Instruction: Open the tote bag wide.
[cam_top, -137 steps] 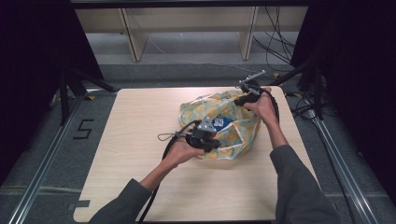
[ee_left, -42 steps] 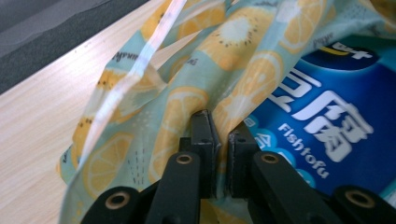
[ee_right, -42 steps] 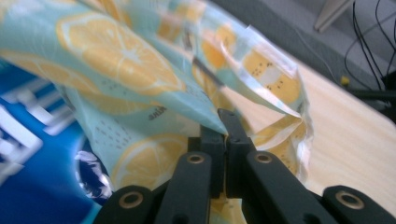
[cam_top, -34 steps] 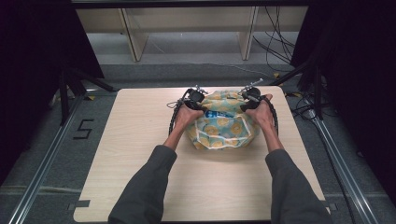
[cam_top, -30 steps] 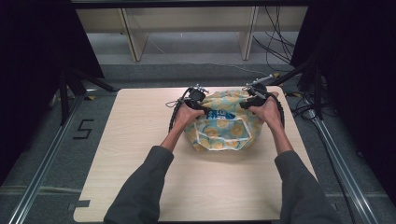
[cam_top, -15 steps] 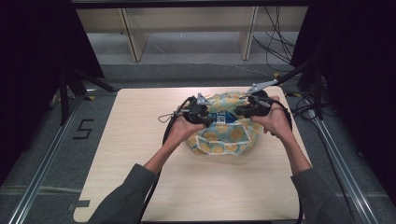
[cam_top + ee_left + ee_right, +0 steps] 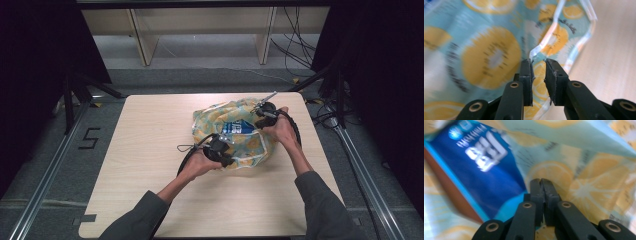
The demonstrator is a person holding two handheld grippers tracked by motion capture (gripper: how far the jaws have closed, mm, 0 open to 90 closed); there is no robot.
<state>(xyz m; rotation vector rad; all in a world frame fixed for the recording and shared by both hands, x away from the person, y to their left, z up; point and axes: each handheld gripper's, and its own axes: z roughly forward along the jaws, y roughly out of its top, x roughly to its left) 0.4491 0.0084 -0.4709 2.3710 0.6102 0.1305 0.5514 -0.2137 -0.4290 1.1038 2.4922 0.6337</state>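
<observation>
Fingers of our right gripper point(image 7: 541, 181) pinch the fruit-print bag point(image 7: 235, 135) at two o'clock; our left gripper point(image 7: 539, 62), jaws just closing yet apart, straddles its rim at seven o'clock, spreading it around the blue box point(image 7: 484, 167).

Dark grey sleeves point(image 7: 320, 200); black left gripper point(image 7: 538, 65) with brass-ringed screws, trailing black cable.

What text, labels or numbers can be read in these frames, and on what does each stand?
"5": black tape mark on the floor left of the table.
White lettering on the blue pack inside the fruit-print bag: blurred, unreadable.
Small dark print on the bag's rim: too blurred to read.
</observation>
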